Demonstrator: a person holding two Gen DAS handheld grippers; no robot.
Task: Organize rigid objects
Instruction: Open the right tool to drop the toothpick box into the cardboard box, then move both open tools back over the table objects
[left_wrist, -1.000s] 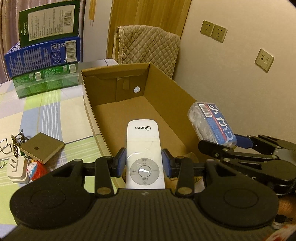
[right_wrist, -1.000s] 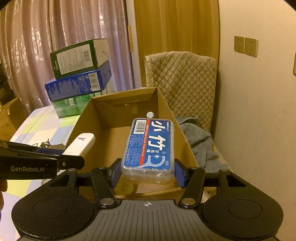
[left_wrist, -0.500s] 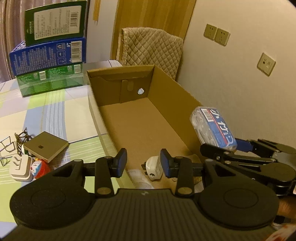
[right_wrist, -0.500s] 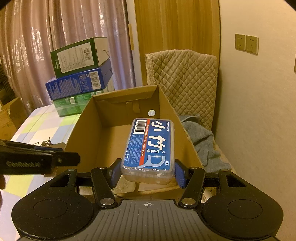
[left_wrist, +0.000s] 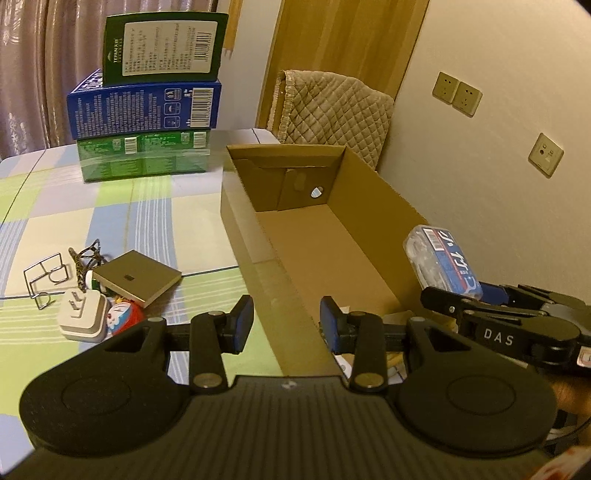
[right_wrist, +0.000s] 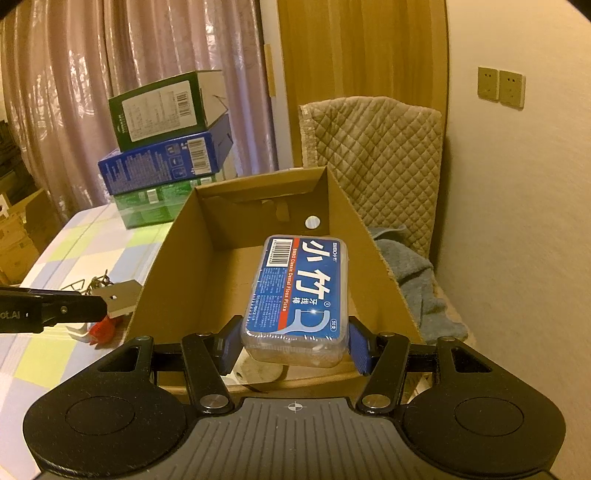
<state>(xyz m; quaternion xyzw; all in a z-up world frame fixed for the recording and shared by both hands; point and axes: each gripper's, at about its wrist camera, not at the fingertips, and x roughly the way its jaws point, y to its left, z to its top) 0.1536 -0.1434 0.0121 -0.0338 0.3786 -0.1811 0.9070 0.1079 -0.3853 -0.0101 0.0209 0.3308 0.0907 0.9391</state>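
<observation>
**Right gripper holding floss box over carton; left gripper empty**

We find the right gripper clamped on a clear box of dental floss picks, held above the near end of the open cardboard carton. The left gripper has its jaws apart with nothing between them, straddling the carton's near left wall. On the checked tablecloth left of the carton lie a flat tan box, a white plug adapter and a wire frame.
</observation>
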